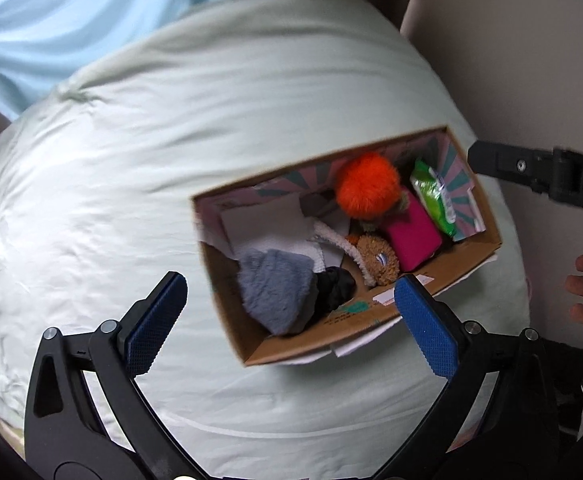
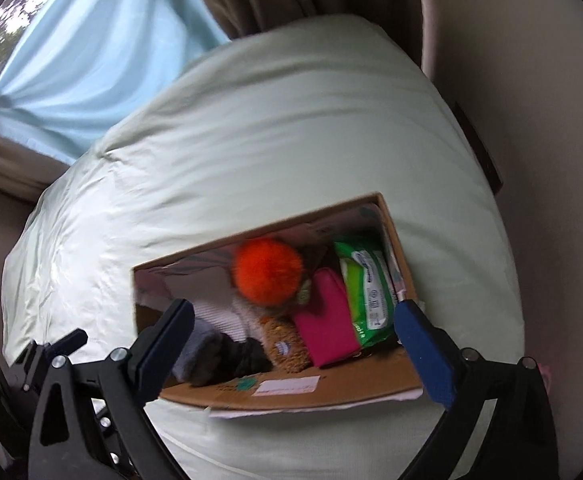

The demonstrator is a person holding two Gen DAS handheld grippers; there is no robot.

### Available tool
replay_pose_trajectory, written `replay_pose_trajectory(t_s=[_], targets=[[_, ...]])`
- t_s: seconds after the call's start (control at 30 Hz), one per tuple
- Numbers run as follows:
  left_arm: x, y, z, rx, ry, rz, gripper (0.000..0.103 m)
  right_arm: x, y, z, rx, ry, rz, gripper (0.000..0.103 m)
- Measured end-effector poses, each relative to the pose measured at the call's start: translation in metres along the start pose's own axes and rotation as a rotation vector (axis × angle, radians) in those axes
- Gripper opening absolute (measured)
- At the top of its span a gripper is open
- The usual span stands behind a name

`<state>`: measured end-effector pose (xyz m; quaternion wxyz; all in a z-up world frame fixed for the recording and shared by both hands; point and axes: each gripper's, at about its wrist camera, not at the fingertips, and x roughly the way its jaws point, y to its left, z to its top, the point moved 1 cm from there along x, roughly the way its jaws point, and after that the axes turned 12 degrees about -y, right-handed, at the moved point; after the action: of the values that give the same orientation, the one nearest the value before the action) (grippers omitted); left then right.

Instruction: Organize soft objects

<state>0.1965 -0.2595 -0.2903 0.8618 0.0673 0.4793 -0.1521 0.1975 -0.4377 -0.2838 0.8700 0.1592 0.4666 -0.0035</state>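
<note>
Both your claws gape wide and empty above the box.
Your left gripper and right gripper hold nothing; the cardboard box on the bed contains the orange pompom, pink pouch, green wipes pack and grey fleece.

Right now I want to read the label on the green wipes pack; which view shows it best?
The right wrist view: the green wipes pack lies broad and near, its white label facing the camera. The left wrist view shows it smaller, at the cardboard box's far end.
</note>
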Motion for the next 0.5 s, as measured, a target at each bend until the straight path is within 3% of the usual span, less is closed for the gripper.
replay_pose_trajectory(t_s=[0.27, 0.5], targets=[[-0.119, 0.062, 0.0, -0.087, -0.184, 0.04, 0.103, -0.096, 0.085, 0.007, -0.128, -0.14, 0.039, 0.1], [-0.244, 0.13, -0.018, -0.175, -0.437, 0.081, 0.103, -0.188, 0.169, -0.004, -0.225, -0.316, 0.033, 0.1]])
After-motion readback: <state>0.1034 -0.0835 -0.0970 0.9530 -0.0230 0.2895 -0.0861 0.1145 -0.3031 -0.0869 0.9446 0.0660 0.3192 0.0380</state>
